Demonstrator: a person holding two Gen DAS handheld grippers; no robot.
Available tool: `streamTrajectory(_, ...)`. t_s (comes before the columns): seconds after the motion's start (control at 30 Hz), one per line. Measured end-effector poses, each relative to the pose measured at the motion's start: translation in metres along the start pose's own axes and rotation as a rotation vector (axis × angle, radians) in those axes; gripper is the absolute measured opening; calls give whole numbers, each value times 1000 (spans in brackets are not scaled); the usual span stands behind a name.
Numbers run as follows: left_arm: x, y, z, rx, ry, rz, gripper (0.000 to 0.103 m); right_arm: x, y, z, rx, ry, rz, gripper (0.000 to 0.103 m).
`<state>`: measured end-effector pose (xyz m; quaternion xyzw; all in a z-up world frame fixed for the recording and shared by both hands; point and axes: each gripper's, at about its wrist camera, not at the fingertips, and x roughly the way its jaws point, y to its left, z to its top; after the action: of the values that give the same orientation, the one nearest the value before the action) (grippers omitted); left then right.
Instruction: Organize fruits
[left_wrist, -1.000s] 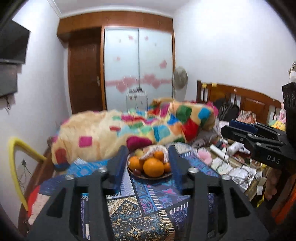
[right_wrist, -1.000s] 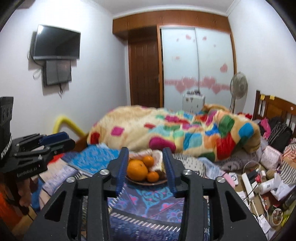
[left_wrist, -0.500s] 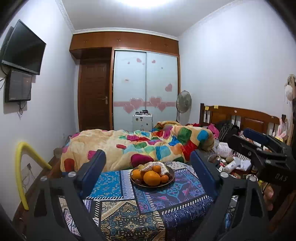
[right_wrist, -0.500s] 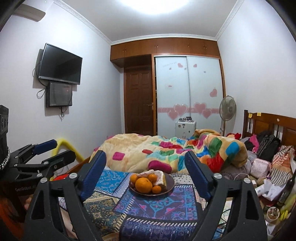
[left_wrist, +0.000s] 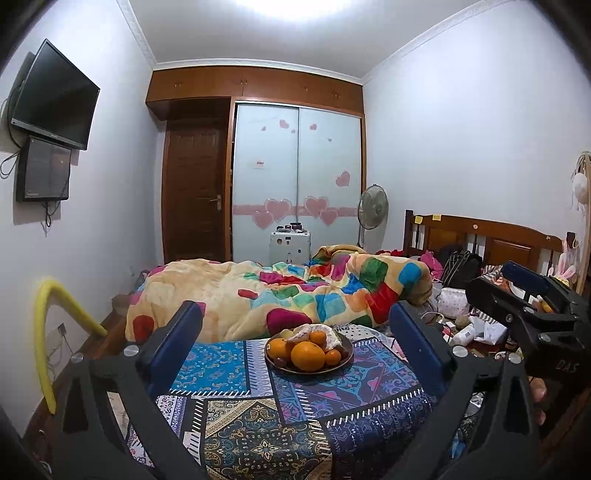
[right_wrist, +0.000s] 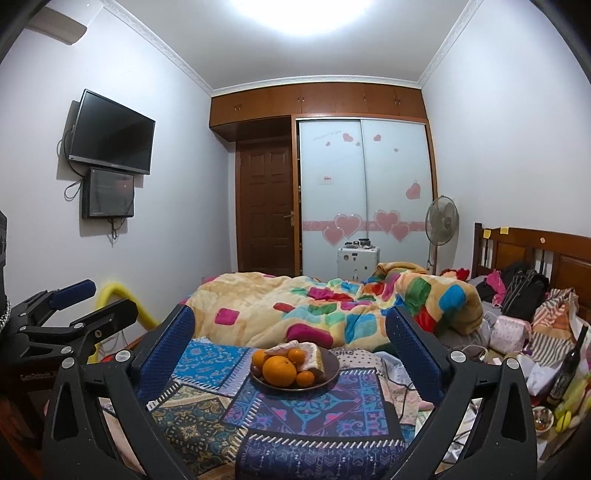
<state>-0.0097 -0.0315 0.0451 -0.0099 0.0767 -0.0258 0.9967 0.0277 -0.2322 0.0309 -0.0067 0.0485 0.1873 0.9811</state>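
Note:
A brown plate (left_wrist: 345, 357) (right_wrist: 332, 371) with several oranges (left_wrist: 307, 356) (right_wrist: 279, 370), smaller fruits and a pale wrapped piece sits on a patterned blue cloth (left_wrist: 332, 398) (right_wrist: 295, 413) over the bed. My left gripper (left_wrist: 295, 350) is open and empty, well back from the plate, which shows between its blue pads. My right gripper (right_wrist: 290, 350) is open and empty too, also back from the plate. Each gripper shows at the edge of the other's view, the right gripper (left_wrist: 524, 306) and the left gripper (right_wrist: 74, 310).
A colourful patchwork blanket (left_wrist: 295, 295) is heaped behind the plate. Bags, bottles and clutter (right_wrist: 535, 343) lie at the right by the wooden headboard (left_wrist: 491, 236). A yellow tube (left_wrist: 44, 332) stands at the left. A wardrobe, door, fan and wall TV lie beyond.
Both grippers have opened wide and drawn back and up from the plate. The views now take in more of the room. The fruit has not moved.

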Motion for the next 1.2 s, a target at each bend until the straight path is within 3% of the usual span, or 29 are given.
streamTrajectory(1.2, 9, -4, -10, 6, 16, 8, 103, -1, -2, -2, 13, 14, 8, 103)
